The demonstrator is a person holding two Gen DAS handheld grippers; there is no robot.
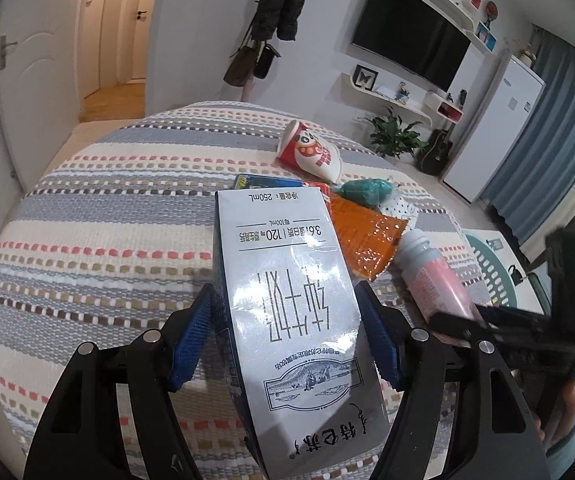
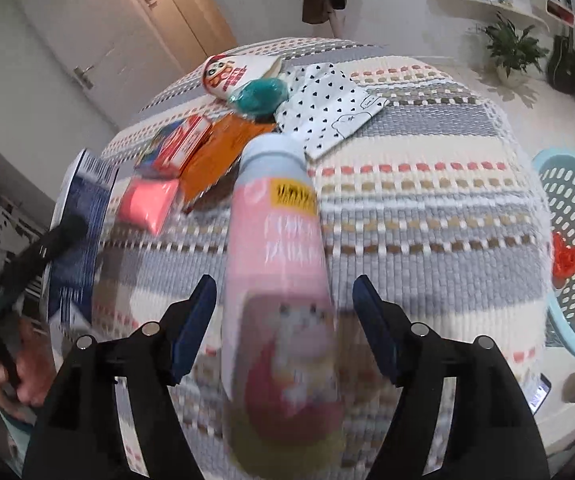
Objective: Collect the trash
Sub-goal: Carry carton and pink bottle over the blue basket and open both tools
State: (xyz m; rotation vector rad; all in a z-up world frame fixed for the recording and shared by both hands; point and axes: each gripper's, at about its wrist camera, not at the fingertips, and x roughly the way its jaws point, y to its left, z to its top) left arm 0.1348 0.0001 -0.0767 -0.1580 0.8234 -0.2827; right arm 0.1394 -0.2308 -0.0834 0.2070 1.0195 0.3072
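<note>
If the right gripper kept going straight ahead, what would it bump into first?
The pink bottle already lies between the right gripper's open pads. Past it comes probably the orange wrapper, though depth is unclear.

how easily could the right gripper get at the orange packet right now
Probably not yet. The right gripper has the pink bottle between its open jaws, and that bottle lies between it and the orange packet. Otherwise the packet sits uncovered on the striped cloth.

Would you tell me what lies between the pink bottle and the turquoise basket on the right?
In the right wrist view, only bare striped cloth lies between the pink bottle and the turquoise basket; no trash sits on that stretch.
</note>
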